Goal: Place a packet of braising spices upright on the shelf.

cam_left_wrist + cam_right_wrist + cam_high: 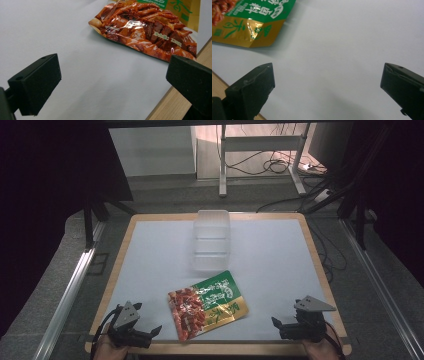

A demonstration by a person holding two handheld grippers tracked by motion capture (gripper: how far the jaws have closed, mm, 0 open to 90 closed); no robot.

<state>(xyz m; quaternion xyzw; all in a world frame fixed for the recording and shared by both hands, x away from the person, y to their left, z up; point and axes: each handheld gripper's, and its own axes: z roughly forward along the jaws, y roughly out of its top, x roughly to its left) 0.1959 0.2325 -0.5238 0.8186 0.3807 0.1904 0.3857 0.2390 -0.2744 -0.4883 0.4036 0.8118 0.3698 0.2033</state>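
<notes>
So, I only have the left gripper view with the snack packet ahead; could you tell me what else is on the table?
Observer: A clear plastic container stands beyond the snack packet, towards the far edge.
Operator: Thank you. Is the packet touching it?
Observer: They look just apart in the high view, though only narrowly.
Operator: And where is the right gripper?
Observer: The right gripper rests near the table's near right corner, jaws open, holding nothing.

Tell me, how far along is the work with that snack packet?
Nothing looks done yet. The glossy red, green and gold snack packet lies flat on the white table, apart from the clear plastic container. Left gripper and right gripper rest open, holding nothing. Picking it up remains.
</notes>
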